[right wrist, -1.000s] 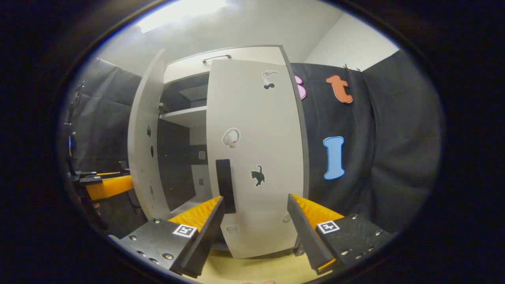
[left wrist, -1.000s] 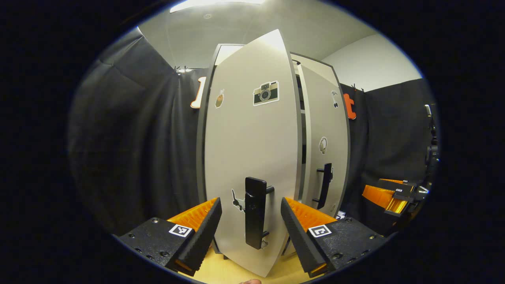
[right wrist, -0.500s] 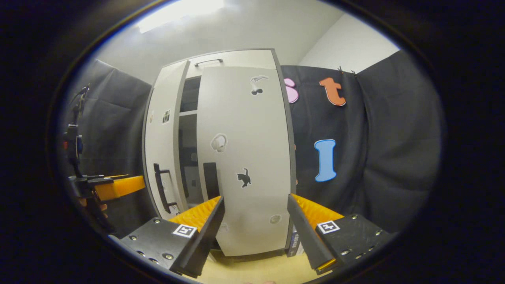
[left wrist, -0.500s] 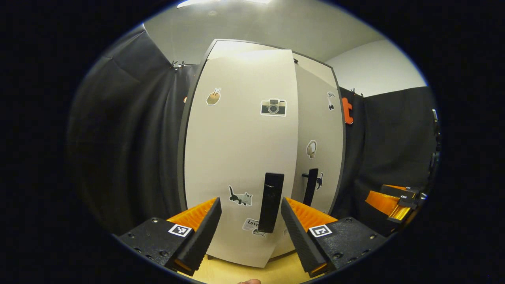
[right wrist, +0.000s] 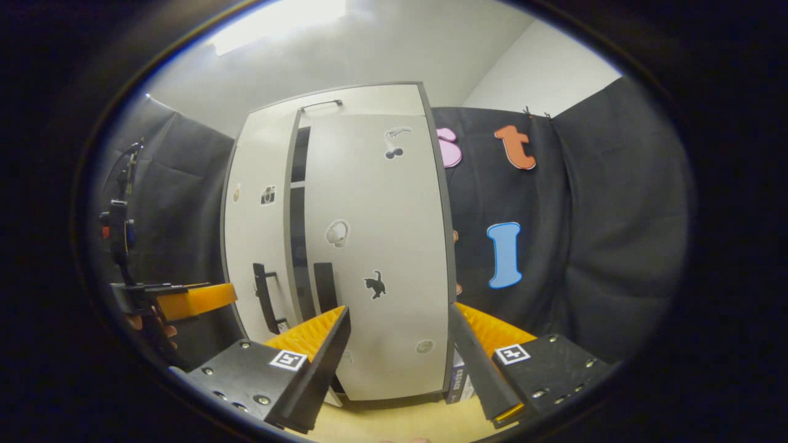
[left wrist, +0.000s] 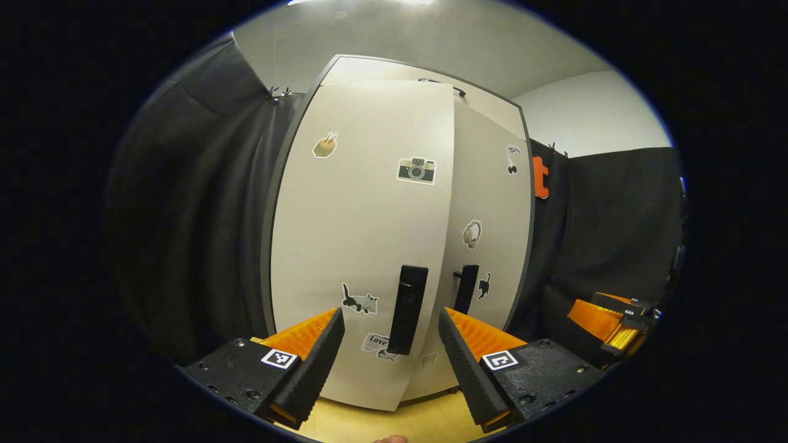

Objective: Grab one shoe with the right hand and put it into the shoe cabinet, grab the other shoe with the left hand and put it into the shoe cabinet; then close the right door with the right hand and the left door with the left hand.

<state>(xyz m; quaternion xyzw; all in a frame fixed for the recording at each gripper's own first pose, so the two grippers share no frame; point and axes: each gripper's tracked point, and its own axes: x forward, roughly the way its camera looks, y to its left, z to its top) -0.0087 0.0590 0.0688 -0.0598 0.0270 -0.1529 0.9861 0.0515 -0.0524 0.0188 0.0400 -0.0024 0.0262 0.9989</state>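
Shoe cabinet (left wrist: 394,80) standing upright against the black cloth wall (left wrist: 203,215), on a light wooden floor (left wrist: 369,421). Shoes hidden behind the doors, so cannot tell where inside they sit.

Left door (left wrist: 363,246) in the left gripper view now almost flush with the cabinet front, its free edge meeting the right door (left wrist: 489,203) with no dark gap visible from this angle; 1.0 s ago swung well out with shelves showing beside it, 0.5 s ago partly in. From the right gripper view, a narrow dark slit (right wrist: 298,203) left between left door (right wrist: 255,215) and right door (right wrist: 375,246), far thinner than the wide opening 1.0 s ago.

Left door handle (left wrist: 406,309), a black vertical bar, just ahead of the left gripper (left wrist: 389,344), between its 2 fingers but apart from both. Right door handle (left wrist: 466,288) just beside it, closer together than before. Stickers on both doors: camera (left wrist: 416,170), cat (left wrist: 359,300), headphones (right wrist: 337,234), black cat (right wrist: 373,285).

Left gripper's fingers spread wide, holding nothing. Right gripper (right wrist: 399,354) likewise spread and empty, facing the right door's lower half, its handle (right wrist: 324,286) up and left of the left fingertip.

Right gripper (left wrist: 606,317) also seen far right in the left gripper view, slightly lower than 1.0 s ago.
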